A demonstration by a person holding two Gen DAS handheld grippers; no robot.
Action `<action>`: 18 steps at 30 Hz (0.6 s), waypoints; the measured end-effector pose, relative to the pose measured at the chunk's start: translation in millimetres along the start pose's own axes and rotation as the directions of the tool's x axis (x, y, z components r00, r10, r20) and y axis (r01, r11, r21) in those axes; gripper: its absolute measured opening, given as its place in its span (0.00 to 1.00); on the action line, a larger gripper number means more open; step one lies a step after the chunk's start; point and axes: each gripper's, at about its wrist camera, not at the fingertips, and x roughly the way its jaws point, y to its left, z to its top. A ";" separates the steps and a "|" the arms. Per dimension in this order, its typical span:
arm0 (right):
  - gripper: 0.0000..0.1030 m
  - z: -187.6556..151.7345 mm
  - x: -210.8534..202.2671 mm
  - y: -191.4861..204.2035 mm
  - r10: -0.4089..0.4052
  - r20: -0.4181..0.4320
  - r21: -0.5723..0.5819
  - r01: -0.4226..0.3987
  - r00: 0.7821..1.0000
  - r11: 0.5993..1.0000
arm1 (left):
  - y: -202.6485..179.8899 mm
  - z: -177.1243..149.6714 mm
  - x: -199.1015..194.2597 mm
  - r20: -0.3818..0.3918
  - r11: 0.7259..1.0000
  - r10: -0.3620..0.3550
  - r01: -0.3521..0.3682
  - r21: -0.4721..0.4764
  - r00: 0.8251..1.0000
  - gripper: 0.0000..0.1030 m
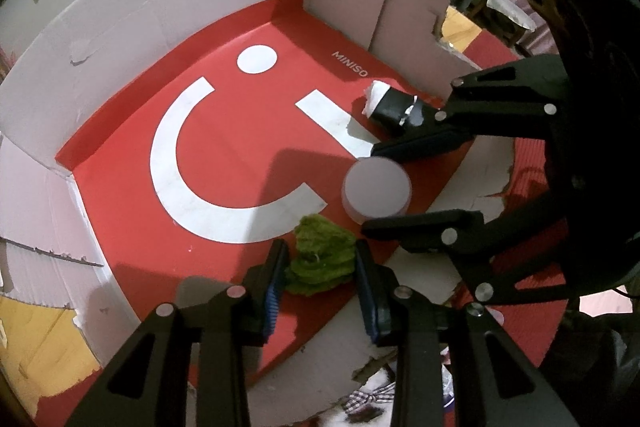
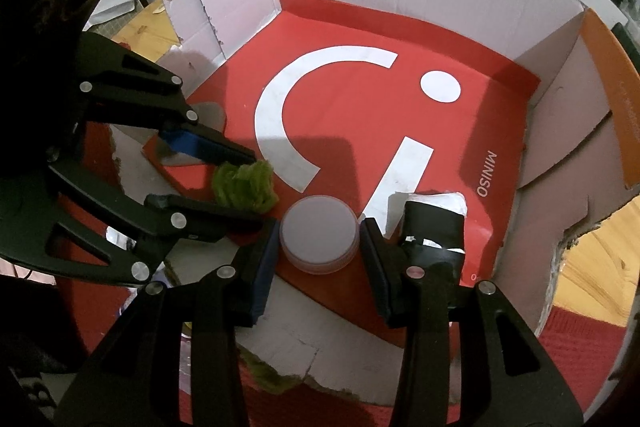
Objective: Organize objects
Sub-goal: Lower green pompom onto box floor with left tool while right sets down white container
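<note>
- A shallow cardboard box [image 1: 168, 11] with torn pale walls sits open; its floor is a red sheet [image 1: 224, 163] printed with a white smiley and the word MINISO.
- The box rests on a red cloth [image 2: 580, 359]; bare wood [image 2: 592, 259] shows past a torn corner, and dim room clutter lies beyond.
- The left gripper [image 1: 322, 277] points steeply down at the near edge of the box, its blue-padded jaws partly apart around a green fuzzy clump [image 1: 322, 259]; the pads sit at the clump's sides, though I cannot tell whether they press it.
- The right gripper [image 2: 318, 237] stands beside it, jaws either side of a round pale lidded tin [image 2: 318, 233], with a narrow gap showing on each side.
- A black roll with white paper ends [image 2: 434, 223] lies just beside the right gripper's outer finger, near the box's corner.
- All three things crowd the near edge; the rest of the floor is bare.
</note>
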 end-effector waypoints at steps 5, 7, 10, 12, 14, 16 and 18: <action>0.39 -1.3 -2.3 1.1 -0.005 -0.004 -0.008 0.005 1.000 1.000 | 1.0 -2.4 -2.3 0.000 1.000 0.005 -0.005 0.011 1.000 0.33; 0.39 -2.2 -3.8 1.4 -0.007 -0.005 -0.011 0.007 1.000 1.000 | 1.9 -3.5 -3.4 0.001 1.000 0.004 -0.004 0.011 1.000 0.33; 0.39 -4.8 -5.9 1.3 -0.009 -0.005 -0.013 0.009 1.000 1.000 | 2.6 -4.5 -4.0 0.001 1.000 0.004 -0.004 0.010 1.000 0.34; 0.39 -5.7 -7.1 1.3 -0.012 -0.006 -0.015 0.012 1.000 1.000 | 4.1 -5.2 -3.3 0.001 1.000 0.003 -0.003 0.008 1.000 0.36; 0.39 -5.3 -6.9 1.6 -0.016 -0.008 -0.019 0.016 1.000 1.000 | 5.7 -6.1 -4.6 0.000 1.000 -0.003 0.003 0.005 1.000 0.37; 0.40 -4.6 -3.7 2.8 -0.021 -0.011 -0.024 0.021 1.000 0.999 | 6.5 -7.1 -5.9 0.001 1.000 -0.005 0.005 0.003 1.000 0.37; 0.40 -5.7 -4.4 3.4 -0.024 -0.012 -0.028 0.023 1.000 0.999 | 8.1 -7.6 -6.8 0.002 1.000 -0.007 0.007 0.002 1.000 0.38</action>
